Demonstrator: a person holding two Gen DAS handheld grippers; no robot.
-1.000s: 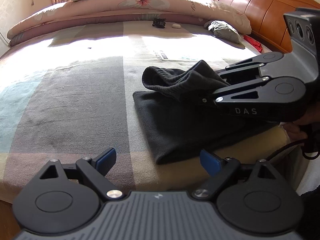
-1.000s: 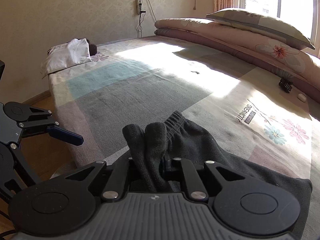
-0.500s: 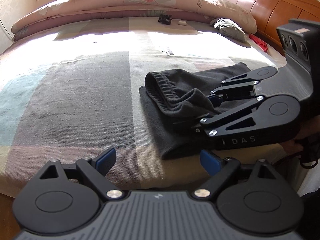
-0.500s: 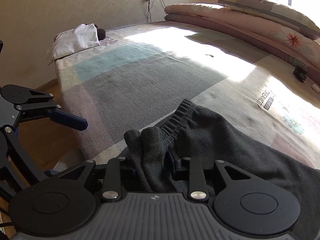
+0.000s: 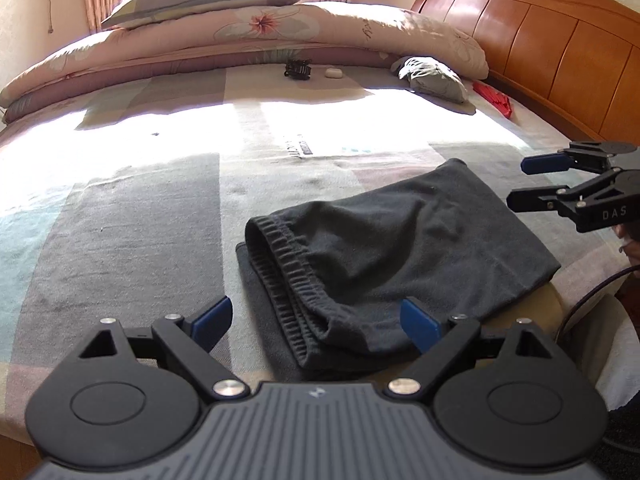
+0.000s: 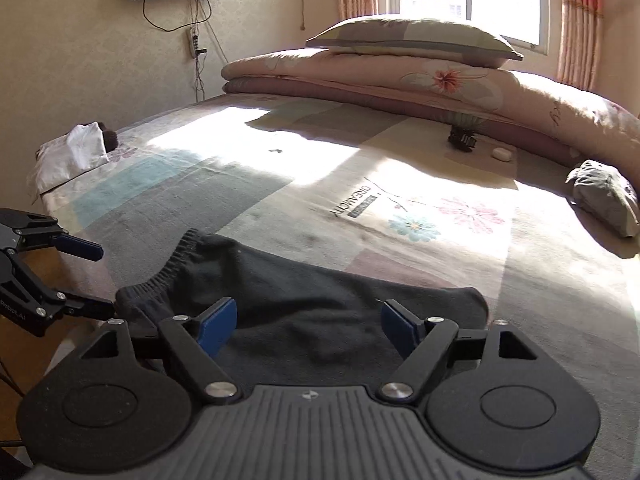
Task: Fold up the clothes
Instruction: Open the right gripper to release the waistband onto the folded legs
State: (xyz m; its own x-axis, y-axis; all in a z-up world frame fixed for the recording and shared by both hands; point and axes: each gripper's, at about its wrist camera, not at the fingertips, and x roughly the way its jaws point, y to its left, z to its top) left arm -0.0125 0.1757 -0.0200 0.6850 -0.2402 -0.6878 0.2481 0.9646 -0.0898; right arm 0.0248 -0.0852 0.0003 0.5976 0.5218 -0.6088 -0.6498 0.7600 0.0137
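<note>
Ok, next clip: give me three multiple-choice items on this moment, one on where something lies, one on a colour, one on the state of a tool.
1. Where do the dark trousers lie?
A. on the pillow
B. on the bed near its front edge
C. on the floor

2. What colour are the pads on the left tool?
A. red
B. white
C. blue

3. What state is the right tool in?
A. open, holding nothing
B. shut on the trousers
C. shut on a pillow

Key: 1 B, the trousers rest on the bedspread; 2 C, blue pads show; 3 A, its jaws stand apart above the cloth.
</note>
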